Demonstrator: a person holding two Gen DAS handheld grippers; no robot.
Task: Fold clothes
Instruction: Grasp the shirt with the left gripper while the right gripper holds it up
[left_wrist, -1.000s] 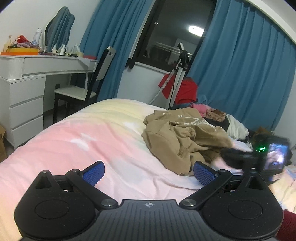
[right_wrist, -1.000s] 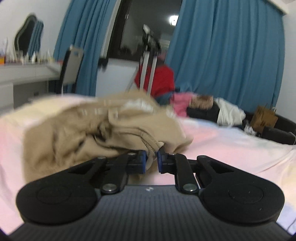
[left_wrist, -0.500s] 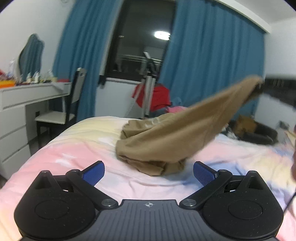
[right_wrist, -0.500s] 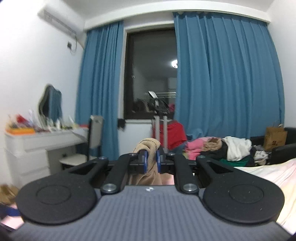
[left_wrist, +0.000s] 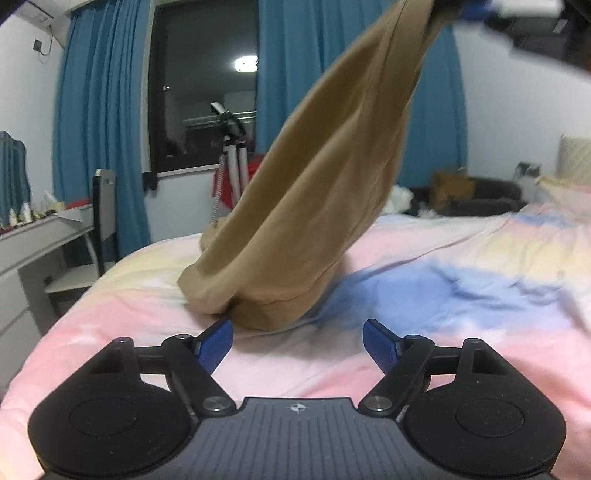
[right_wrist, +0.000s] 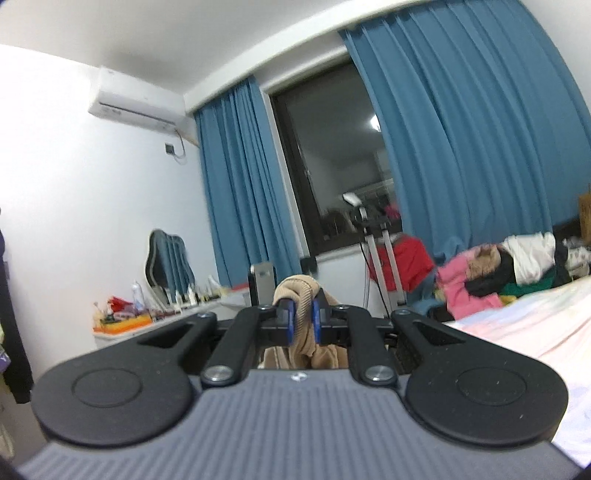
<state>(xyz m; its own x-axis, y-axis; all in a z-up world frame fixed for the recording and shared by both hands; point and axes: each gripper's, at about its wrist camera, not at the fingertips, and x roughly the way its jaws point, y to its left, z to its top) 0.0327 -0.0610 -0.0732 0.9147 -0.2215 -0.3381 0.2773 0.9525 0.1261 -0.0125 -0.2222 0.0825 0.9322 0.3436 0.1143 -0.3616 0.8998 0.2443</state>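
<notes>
Between your left gripper's (left_wrist: 298, 345) two blue pads nothing is held: the jaws have just been closing a little but stand wide apart, and only the pastel bedcover (left_wrist: 461, 295) shows in the gap. The tan garment (left_wrist: 306, 206) has its bunched lower end resting on the bed just ahead of these fingers, nearer to the left pad than to the right one. From there it rises up and to the right as one stretched length of cloth.

You can judge it as a soft, light and limp thing. It will sag and twist when you lift it, but it is not fragile and not very slippery. A thick hem or a corner is the best place to take hold, so look for the folded edge at the low end, directly ahead of your left pads.

Up at the right, your right gripper (right_wrist: 303, 320) is closed narrow on a ribbed edge of the same garment. The cloth is pinched between both pads, a small hump stands above them and the rest hangs below the fingers.
</notes>
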